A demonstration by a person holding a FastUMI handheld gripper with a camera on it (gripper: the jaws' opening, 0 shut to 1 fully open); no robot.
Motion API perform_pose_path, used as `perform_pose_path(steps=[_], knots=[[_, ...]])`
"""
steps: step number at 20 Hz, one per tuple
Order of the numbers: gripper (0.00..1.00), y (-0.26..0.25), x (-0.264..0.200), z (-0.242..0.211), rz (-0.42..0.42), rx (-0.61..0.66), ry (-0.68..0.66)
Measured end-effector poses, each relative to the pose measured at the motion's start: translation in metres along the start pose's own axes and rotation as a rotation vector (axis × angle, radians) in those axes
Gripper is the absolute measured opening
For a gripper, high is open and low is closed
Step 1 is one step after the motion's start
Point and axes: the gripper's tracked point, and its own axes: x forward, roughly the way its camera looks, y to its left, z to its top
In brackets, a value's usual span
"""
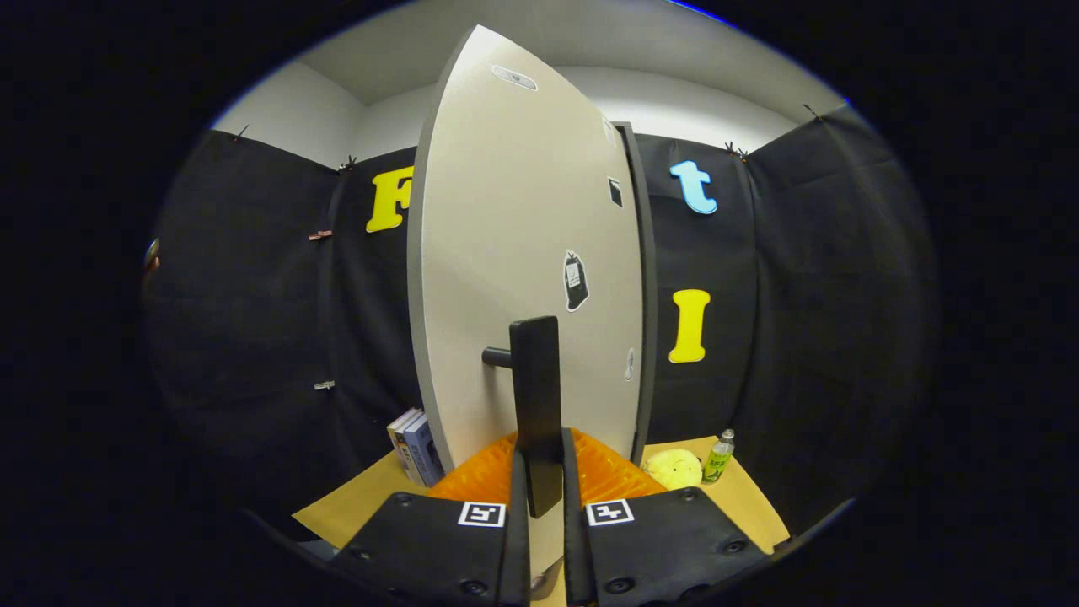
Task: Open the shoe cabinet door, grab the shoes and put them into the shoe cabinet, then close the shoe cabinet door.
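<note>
The gripper (545, 497) has its jaws clamped on the dark bar handle (537, 396) at 12 o'clock. The handle is stiff and gives a sure hold. The shoe cabinet door (514, 253) behind looks rigid, light, and swings on its hinge.

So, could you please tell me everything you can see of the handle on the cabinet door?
The handle is a dark, matte vertical bar, seen edge-on, standing upright off the pale grey shoe cabinet door on a short round peg to its left. Its lower end sits between the fingers of the hand-held gripper, which close in on it from both sides and appear to press it. The door stands at an angle to the camera. Below and behind the handle's lower end lies an orange ribbed surface.
</note>
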Motion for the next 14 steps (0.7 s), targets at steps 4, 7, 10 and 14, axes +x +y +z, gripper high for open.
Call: perform_pose_path(steps=[4,7,10,14], knots=[[0.19,-0.035,-0.006,0.008,-0.091,-0.018,-0.006],[0.18,-0.059,-0.008,0.013,-0.144,-0.012,0.002],[0.14,-0.078,-0.017,0.021,-0.15,0.009,-0.014],[0.14,-0.108,-0.023,0.022,-0.183,0.03,-0.023]])
